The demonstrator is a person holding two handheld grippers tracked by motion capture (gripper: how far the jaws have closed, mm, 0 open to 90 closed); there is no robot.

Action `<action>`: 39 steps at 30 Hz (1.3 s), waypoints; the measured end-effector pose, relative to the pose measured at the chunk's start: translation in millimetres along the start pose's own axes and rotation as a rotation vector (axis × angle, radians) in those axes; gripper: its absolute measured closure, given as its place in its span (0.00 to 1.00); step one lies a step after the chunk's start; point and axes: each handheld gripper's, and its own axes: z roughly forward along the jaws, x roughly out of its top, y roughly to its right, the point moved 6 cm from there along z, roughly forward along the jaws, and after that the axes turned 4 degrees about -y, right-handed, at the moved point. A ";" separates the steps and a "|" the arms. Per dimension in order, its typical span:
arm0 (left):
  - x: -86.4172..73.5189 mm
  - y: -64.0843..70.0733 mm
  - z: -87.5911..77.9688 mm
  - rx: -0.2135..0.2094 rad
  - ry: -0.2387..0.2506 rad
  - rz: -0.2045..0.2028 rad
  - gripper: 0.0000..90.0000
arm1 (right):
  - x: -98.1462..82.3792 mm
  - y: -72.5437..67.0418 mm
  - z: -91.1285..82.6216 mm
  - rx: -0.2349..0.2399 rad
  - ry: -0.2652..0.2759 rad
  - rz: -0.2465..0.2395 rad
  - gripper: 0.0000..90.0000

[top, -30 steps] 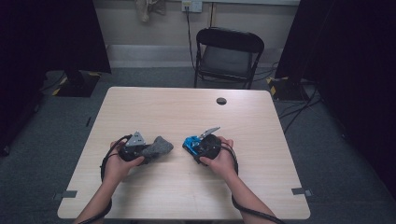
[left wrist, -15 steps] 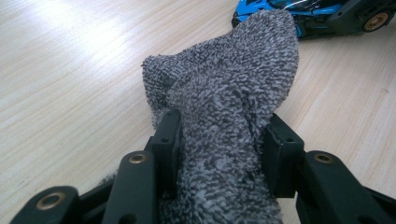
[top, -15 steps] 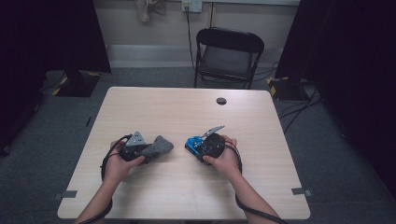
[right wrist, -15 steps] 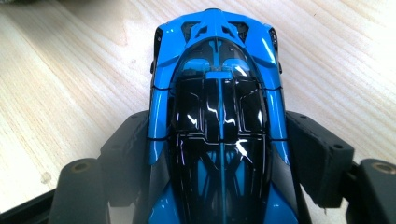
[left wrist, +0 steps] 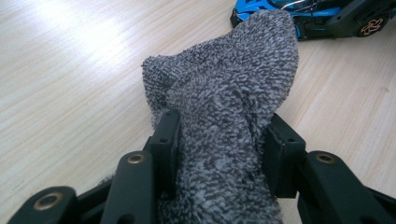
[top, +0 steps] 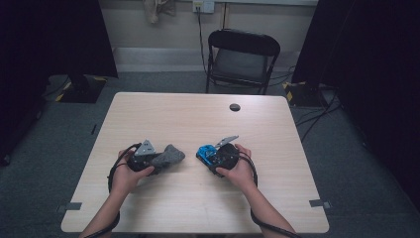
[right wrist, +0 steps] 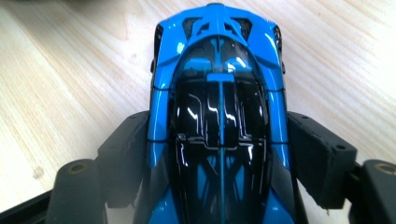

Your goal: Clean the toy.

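Grey sock [left wrist: 224, 107] in left jaws, blue toy car [right wrist: 219, 116] (tail hidden) in right jaws.

Table [top: 198, 198] centre frame in the high view. 2 hands come in at its near edge. Left gripper [top: 157, 161] at near-left with a sock [top: 168, 156] between its jaws, sock lying on the table and pointing toward the right side. Right gripper [top: 210, 156] at near-right with a toy car [top: 206, 153] between its jaws, car on the table, nose toward the sock, a gap between them. Small round disc [top: 235, 107] near the far edge, right of centre. Chair [top: 241, 62] behind the table.
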 end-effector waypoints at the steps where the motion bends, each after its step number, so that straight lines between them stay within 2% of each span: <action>1: -0.2 -0.1 0.3 -0.001 0.000 0.001 0.61 | 4.8 0.3 0.1 -0.014 0.011 -0.008 0.27; 3: -0.4 -0.3 0.7 -0.002 -0.001 0.003 0.61 | 9.1 -0.8 2.0 -0.005 0.011 -0.011 0.26; 7: -0.6 -0.5 1.0 -0.005 0.003 -0.002 0.61 | 10.0 -1.1 11.0 -0.021 -0.034 -0.017 0.25; 12: -1.2 -0.6 1.6 -0.002 -0.001 0.003 0.60 | 7.3 -2.5 11.3 -0.032 -0.002 0.005 0.29; 17: -0.4 1.0 1.3 0.001 -0.002 0.009 0.60 | 8.5 -3.2 10.7 -0.043 -0.030 0.022 0.29; 23: 0.0 0.6 1.7 -0.003 0.004 0.006 0.60 | 8.3 -3.4 9.9 -0.046 -0.036 0.024 0.29; 29: 1.5 -0.7 0.6 0.001 0.012 0.001 0.60 | 7.3 -1.9 7.1 -0.043 -0.044 0.021 0.29; 39: 4.4 1.9 1.1 -0.006 0.026 -0.007 0.60 | 7.2 1.8 -7.9 -0.023 -0.025 0.029 0.29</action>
